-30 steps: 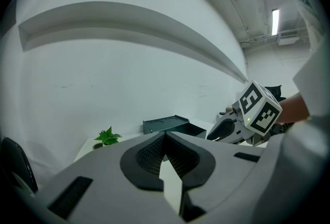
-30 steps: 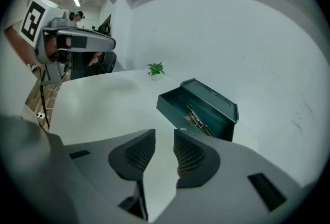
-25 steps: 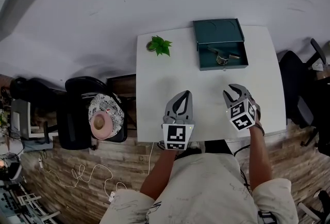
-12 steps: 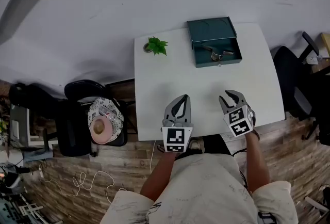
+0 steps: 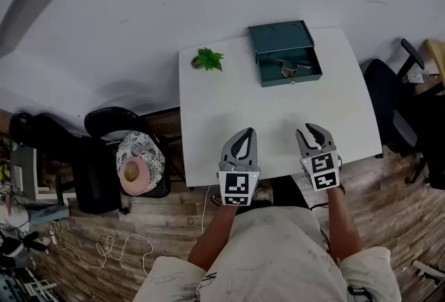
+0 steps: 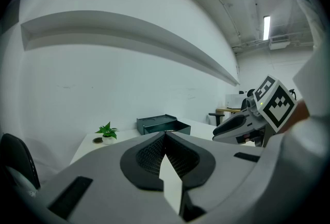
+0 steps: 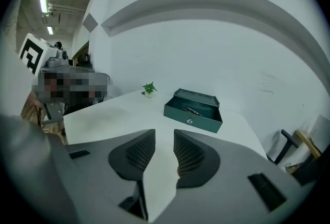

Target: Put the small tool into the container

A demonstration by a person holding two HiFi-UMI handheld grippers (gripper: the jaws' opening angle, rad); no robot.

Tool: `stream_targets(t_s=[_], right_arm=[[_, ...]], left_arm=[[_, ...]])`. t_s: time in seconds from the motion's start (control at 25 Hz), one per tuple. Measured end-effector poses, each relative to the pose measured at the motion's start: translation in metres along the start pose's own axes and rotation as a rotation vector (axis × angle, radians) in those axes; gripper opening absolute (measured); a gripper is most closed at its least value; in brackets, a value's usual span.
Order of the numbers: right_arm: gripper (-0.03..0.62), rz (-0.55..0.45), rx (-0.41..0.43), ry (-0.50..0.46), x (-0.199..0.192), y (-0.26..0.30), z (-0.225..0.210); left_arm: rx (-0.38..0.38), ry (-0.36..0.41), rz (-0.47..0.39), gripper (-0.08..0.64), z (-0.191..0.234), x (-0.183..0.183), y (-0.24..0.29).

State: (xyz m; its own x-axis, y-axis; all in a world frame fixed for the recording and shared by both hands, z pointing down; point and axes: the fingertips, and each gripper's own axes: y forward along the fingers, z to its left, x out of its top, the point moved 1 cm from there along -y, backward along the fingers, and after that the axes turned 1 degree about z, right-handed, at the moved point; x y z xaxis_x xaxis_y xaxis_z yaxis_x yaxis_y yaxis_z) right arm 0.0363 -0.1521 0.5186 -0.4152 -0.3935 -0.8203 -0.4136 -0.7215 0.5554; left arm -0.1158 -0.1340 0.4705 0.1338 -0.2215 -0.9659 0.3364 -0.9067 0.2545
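A small tool (image 5: 288,69), metallic and thin, is seen lying inside the open green box (image 5: 292,79) at the far side of the tabletop (image 5: 278,113). Its long axis appears to be set crosswise to the reach of both grippers. Its exact shape cannot be made out.

From the right hand-held gripper (image 5: 311,131) the box is found ahead, well apart, a little to the left. From the left hand-held gripper (image 5: 245,133) it is found ahead and to the right, also well apart. The right one is judged the nearer of the two, and its own view is pointed almost straight at the box's front wall.

The right jaws are held slightly apart, with nothing but bare tabletop seen between them. The left jaws are brought together at the tips, and nothing is gripped. Both grippers are held over the near edge of the tabletop.

A small plant (image 5: 207,59) is set at the far left corner, beside the box but apart from it.

With the tool already in the box, the task is judged done.
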Motion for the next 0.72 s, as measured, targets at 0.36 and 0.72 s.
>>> stream_targets(t_s=[0.36, 0.72], right_arm=[[0.126, -0.139, -0.1, 0.087, 0.019, -0.026, -0.001], [0.126, -0.236, -0.169, 0.114, 0.027, -0.053, -0.006]], left_arm=[[-0.015, 0.011, -0.02, 0.006, -0.002, 0.001, -0.012], [-0.021, 0.029, -0.053, 0.006, -0.008, 0.006, -0.022]])
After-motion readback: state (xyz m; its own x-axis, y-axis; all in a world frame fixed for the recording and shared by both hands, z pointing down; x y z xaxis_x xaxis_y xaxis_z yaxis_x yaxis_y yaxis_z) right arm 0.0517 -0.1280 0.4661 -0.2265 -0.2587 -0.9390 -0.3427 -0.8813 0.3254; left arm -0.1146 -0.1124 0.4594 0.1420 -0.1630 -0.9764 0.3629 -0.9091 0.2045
